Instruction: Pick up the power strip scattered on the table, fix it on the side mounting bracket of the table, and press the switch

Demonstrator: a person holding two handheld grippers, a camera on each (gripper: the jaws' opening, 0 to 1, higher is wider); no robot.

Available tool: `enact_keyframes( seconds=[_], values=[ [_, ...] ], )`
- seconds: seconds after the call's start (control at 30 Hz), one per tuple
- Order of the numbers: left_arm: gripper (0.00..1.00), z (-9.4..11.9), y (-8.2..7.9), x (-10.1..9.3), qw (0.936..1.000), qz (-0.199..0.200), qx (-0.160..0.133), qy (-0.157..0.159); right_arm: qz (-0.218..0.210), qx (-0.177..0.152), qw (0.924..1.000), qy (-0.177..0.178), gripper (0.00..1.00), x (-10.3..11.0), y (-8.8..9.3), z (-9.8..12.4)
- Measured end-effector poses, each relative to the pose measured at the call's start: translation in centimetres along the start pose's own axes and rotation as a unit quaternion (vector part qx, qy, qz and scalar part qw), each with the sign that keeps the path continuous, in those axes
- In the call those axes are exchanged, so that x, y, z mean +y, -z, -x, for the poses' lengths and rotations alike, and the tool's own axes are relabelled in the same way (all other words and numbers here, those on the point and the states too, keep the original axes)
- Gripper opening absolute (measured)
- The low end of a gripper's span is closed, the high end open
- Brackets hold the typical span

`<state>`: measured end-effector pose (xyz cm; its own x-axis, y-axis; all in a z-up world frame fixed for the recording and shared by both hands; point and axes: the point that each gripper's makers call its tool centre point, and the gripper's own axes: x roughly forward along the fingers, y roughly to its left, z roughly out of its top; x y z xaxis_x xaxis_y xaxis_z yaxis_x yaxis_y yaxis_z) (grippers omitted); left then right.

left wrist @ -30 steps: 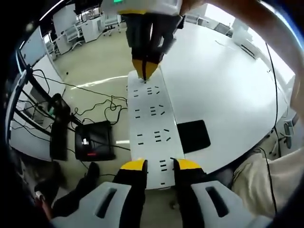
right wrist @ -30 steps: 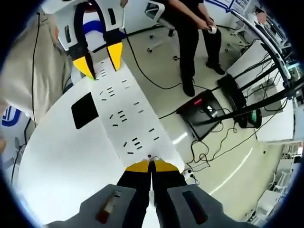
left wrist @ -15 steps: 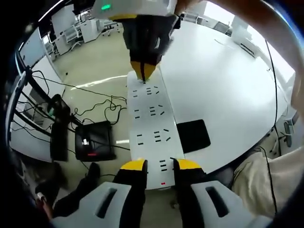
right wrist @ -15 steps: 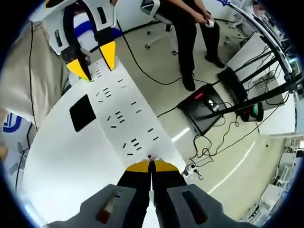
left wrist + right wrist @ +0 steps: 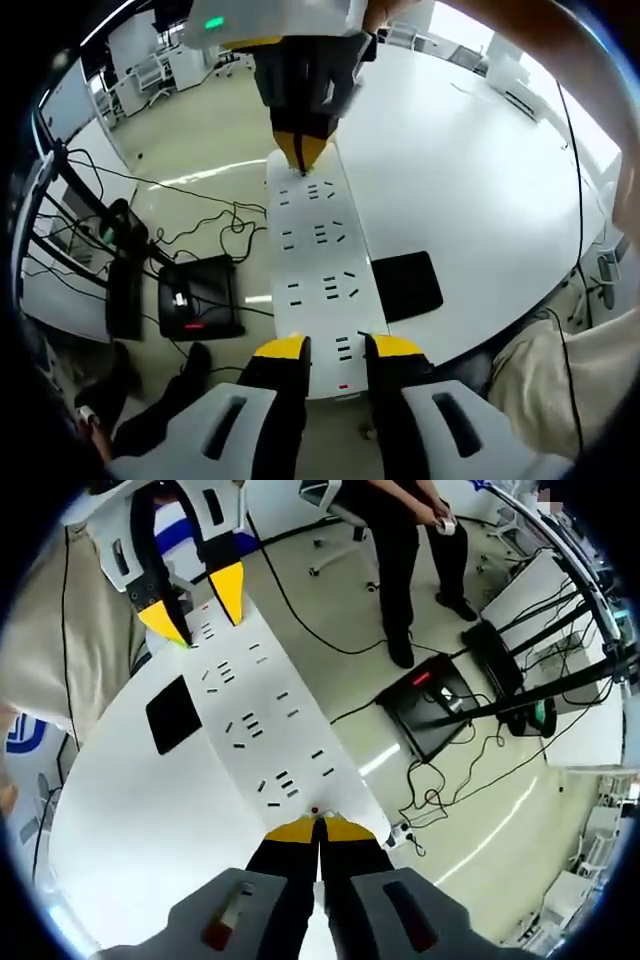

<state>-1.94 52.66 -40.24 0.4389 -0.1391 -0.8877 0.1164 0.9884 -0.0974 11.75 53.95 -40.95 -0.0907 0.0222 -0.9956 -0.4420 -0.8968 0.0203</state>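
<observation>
Fingers of the left gripper (image 5: pixel 338 347) stand on either side of the near end of the strip (image 5: pixel 322 268), their yellow tips touching its two long edges, so they clasp it. In the right gripper view the same gripper (image 5: pixel 194 602) shows at the far end of the strip (image 5: pixel 262 738), its yellow tips astride it.

The right gripper (image 5: pixel 319 829) has its fingers pressed together, tips touching each other, and their joined point rests on the strip's end right by a small red dot (image 5: pixel 314 810). In the left gripper view the right gripper (image 5: pixel 300 150) comes down from the top, its closed yellow tip on the strip's far end.

The strip is long and white, with rows of dark socket slots, and lies along the edge of the white counter (image 5: pixel 470 190), with the floor beside it. A black pad (image 5: pixel 406 284) lies on the counter just beside the strip. On the floor are a black box (image 5: pixel 198 296) with a red light and loose cables (image 5: pixel 200 228). A person in dark trousers (image 5: pixel 395 555) stands on the floor.
</observation>
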Motion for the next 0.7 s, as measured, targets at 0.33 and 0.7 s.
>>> enact_keyframes(
  seconds=[0.33, 0.7],
  values=[
    [0.27, -0.05, -0.06, 0.02, 1.0000, 0.000, -0.002, 0.001, -0.024, -0.004, 0.9996, 0.016, 0.00, 0.00, -0.22, 0.24],
    [0.27, -0.02, -0.09, -0.06, 1.0000, -0.003, 0.006, 0.000, -0.031, -0.003, 0.9991, 0.028, 0.00, 0.35, 0.04, 0.83]
  ],
)
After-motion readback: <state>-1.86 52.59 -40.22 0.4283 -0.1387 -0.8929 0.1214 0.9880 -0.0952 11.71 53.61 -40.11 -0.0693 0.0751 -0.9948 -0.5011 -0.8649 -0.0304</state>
